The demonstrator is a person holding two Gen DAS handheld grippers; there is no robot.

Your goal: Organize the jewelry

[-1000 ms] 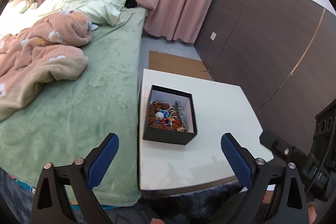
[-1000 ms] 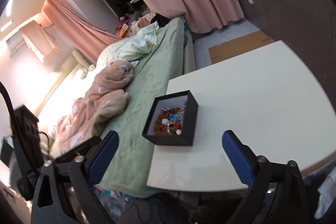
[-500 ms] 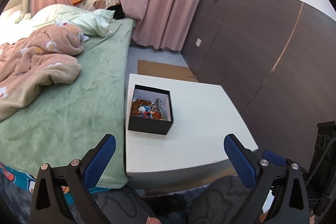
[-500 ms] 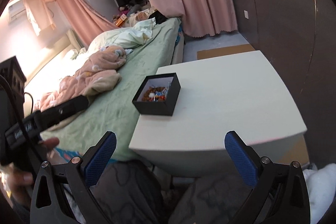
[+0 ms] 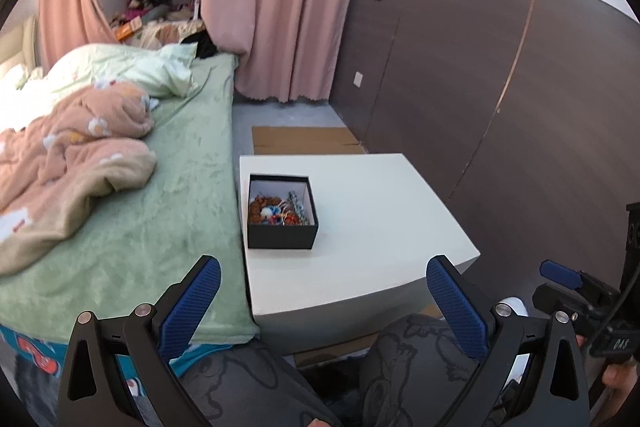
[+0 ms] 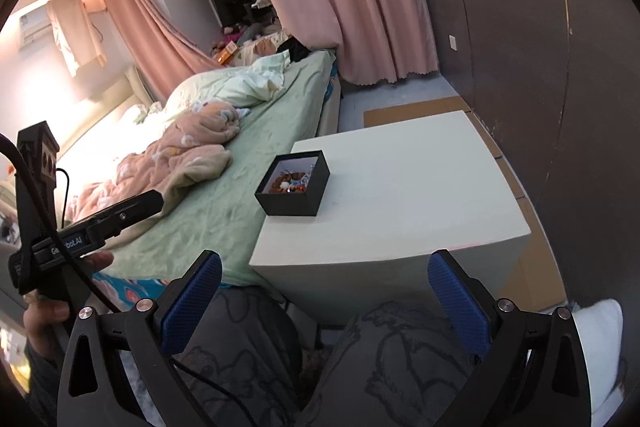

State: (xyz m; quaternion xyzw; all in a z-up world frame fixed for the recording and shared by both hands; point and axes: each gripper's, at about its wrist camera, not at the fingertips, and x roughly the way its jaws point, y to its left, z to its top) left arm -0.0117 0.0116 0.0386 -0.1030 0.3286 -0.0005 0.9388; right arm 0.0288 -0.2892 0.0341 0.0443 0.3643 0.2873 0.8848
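My left gripper (image 5: 322, 303) is spread wide and holds nothing. My right gripper (image 6: 324, 301) is wide too, and empty. Both hang low in their frames, over my knees, well back from the table (image 5: 376, 263).

The black box (image 5: 281, 213) sits in the middle of the left view, on the left part of the table top, close to the edge by the bed (image 5: 160, 195). In the right view the box (image 6: 294, 185) is a little left of the middle. The jewelry (image 5: 278, 214) is all in a heap inside it: brown beads, something blue and white, some shiny bits. I can't tell the pieces apart from here.

What could go wrong? The pieces look tangled, so I think pulling one could drag others out with it. The box looks light, and a bump from a finger could push it off the near edge onto the bed. Small things could slip out of wide pads.
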